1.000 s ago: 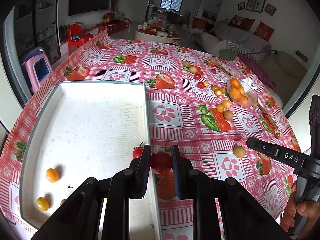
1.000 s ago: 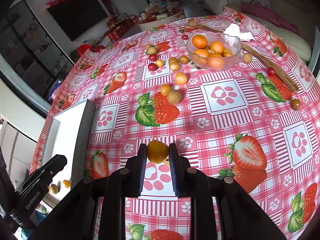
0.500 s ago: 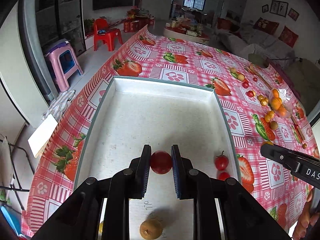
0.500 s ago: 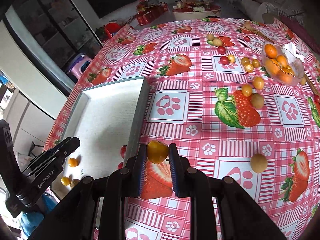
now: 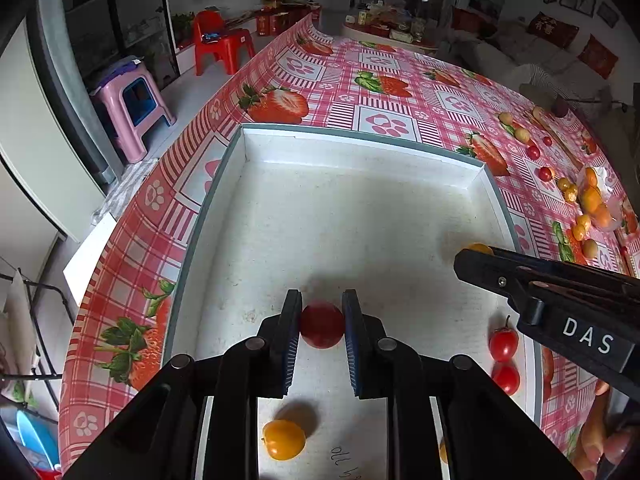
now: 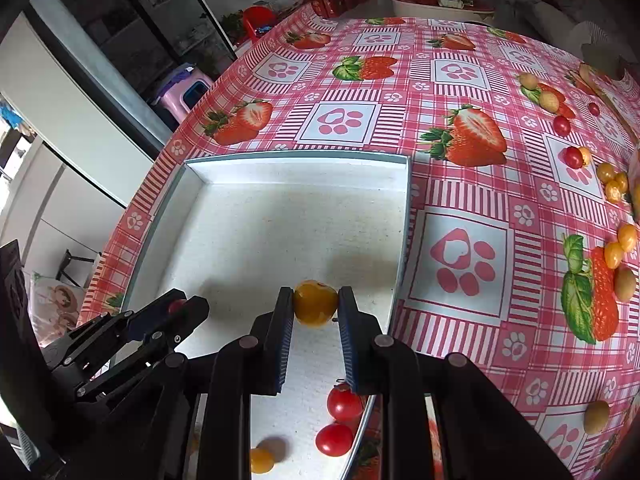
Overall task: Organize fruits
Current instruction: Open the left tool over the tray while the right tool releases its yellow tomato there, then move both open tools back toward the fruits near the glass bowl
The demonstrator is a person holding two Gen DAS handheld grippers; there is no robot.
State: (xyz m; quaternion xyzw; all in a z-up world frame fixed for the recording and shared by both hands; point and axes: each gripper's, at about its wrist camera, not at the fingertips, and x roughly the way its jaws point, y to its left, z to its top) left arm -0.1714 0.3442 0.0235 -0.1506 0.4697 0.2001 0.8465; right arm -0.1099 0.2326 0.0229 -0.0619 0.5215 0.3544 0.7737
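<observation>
The left tongs (image 5: 322,326) grip a red tomato (image 5: 322,329) above the white tray (image 5: 360,148). The right tongs (image 6: 315,312) clamp a yellow fruit (image 6: 315,302) over the tray's right side. The tray sits on the bench (image 6: 464,216) and holds 2 red cherry tomatoes (image 6: 344,402) against its right wall and a yellow fruit on the floor (image 5: 283,439) near the front. Another yellow piece beside the left tongs' arm is largely hidden. A clear bowl of oranges (image 5: 596,200) sits far right, cut off by the frame edge.
</observation>
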